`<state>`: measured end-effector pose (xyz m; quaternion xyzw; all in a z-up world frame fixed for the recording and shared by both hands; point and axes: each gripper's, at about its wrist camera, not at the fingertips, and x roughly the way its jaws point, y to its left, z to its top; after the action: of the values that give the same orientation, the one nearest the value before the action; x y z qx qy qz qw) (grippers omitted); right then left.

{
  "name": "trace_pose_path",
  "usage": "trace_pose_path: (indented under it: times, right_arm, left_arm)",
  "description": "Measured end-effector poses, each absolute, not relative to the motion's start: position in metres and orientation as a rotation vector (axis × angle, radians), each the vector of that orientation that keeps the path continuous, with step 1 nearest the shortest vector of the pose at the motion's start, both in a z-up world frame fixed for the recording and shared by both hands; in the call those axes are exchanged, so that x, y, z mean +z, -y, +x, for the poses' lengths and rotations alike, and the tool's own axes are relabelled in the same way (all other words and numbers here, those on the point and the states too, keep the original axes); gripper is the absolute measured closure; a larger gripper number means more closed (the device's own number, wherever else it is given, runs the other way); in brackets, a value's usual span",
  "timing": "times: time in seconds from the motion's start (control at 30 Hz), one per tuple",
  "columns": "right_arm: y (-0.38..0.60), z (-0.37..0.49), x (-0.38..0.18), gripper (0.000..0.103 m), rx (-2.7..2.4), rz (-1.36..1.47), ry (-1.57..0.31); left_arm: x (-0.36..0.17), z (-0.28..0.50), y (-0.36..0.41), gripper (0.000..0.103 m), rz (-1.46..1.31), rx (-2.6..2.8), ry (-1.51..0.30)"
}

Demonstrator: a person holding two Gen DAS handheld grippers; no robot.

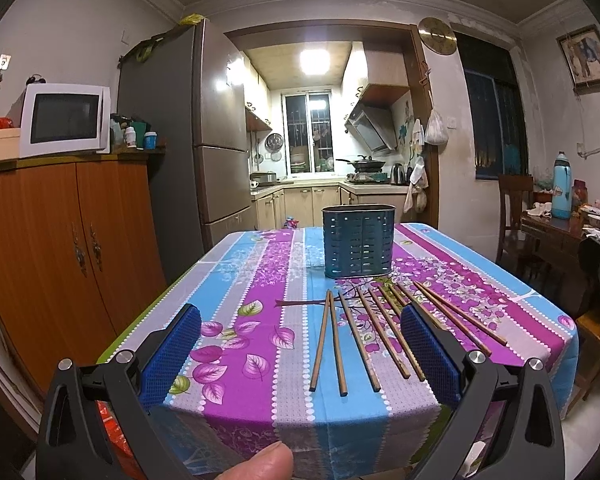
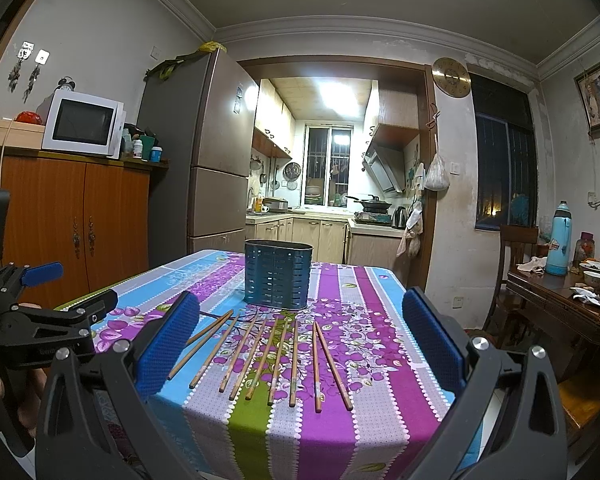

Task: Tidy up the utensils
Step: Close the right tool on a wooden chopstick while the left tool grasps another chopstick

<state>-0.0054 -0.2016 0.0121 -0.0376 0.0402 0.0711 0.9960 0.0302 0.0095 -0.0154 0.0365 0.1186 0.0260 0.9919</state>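
Several wooden chopsticks [image 1: 374, 334] [image 2: 276, 360] lie fanned out on the flowered tablecloth [image 1: 256, 280] [image 2: 380, 340] near the table's front edge. Behind them stands a dark blue slotted utensil holder [image 1: 358, 241] [image 2: 278, 274], upright and empty as far as I can see. My left gripper [image 1: 300, 354] hovers open in front of the table edge, its blue pads [image 1: 172, 354] either side of the chopsticks' near ends. My right gripper [image 2: 302, 344] is open too, holding nothing. The left gripper [image 2: 44, 312] also shows at the left of the right wrist view.
A wooden cabinet [image 1: 60, 248] with a microwave [image 1: 66, 120] stands left of the table, a fridge [image 1: 204, 140] behind it. At the right are a chair [image 1: 516, 216] and a cluttered wooden table [image 2: 572, 300] with a blue thermos [image 2: 560, 240]. A person's thumb [image 1: 260, 462] shows at the bottom.
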Motion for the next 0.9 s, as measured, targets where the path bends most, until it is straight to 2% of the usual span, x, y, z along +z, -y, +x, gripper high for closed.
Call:
trace_pose_path:
  times: [0.33,0.5,0.53,0.6,0.67,0.73,0.9]
  right_arm:
    - [0.197,0.000,0.009,0.005,0.160,-0.081,-0.089]
    - [0.193,0.013,-0.004,0.005,0.179,-0.106,-0.144]
    - [0.193,0.016,-0.007,0.006,0.186,-0.105,-0.158]
    - [0.193,0.021,-0.013,0.016,0.201,-0.106,-0.187]
    - [0.195,0.028,-0.021,0.030,0.217,-0.103,-0.223]
    - [0.196,0.034,-0.028,0.037,0.238,-0.091,-0.260]
    - [0.196,0.044,-0.047,0.039,0.260,-0.084,-0.313]
  left_arm:
    - [-0.022,0.040,-0.015,0.003,0.060,0.002,-0.299]
    - [-0.034,0.056,-0.048,0.003,0.030,0.082,-0.310]
    - [-0.037,0.059,-0.055,0.003,0.014,0.091,-0.320]
    - [-0.047,0.068,-0.072,0.004,-0.012,0.096,-0.345]
    - [-0.058,0.072,-0.082,0.004,-0.008,0.095,-0.368]
    - [-0.072,0.077,-0.090,0.006,-0.015,0.069,-0.400]
    - [-0.101,0.085,-0.084,0.026,-0.019,-0.052,-0.463]
